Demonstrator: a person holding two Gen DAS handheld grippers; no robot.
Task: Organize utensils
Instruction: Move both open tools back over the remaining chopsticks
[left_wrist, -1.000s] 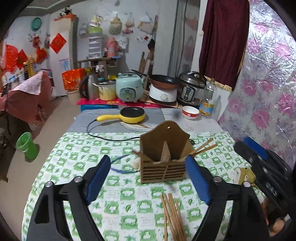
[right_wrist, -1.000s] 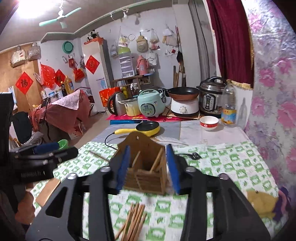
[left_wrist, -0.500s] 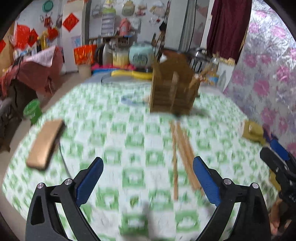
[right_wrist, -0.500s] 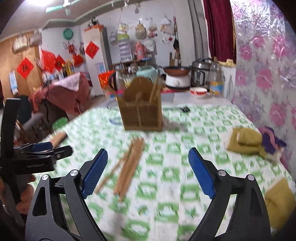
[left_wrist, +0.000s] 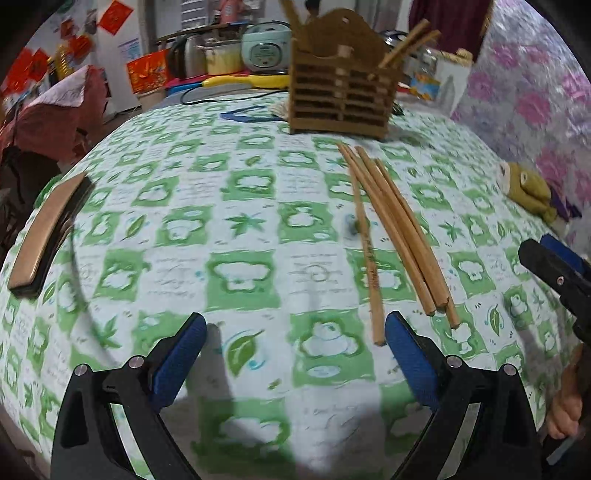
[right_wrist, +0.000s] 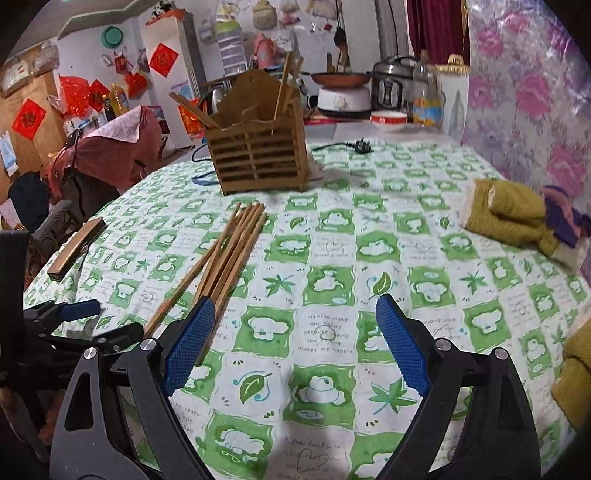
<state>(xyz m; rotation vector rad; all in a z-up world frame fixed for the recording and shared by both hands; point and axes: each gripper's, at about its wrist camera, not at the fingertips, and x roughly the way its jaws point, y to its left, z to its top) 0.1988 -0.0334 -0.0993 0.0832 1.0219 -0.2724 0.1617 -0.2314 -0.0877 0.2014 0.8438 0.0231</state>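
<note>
Several wooden chopsticks lie loose in a bundle on the green-checked tablecloth. Behind them stands a slatted wooden utensil holder with a few chopsticks in it. My left gripper hangs open low over the cloth. The near end of one chopstick lies just inside its right finger, and nothing is gripped. My right gripper is open too, with its left pad over the bundle's near ends. Each gripper shows at the edge of the other's view: the right gripper, the left gripper.
A flat brown slab lies near the table's left edge. Yellow-green cloths sit on the right side. A black plug and cord lie behind the holder, with cookers and a bowl beyond.
Both grippers have sunk towards the table and tipped downward, so the chopsticks now lie just ahead of the fingers. The right jaws have spread wider than a second ago.
</note>
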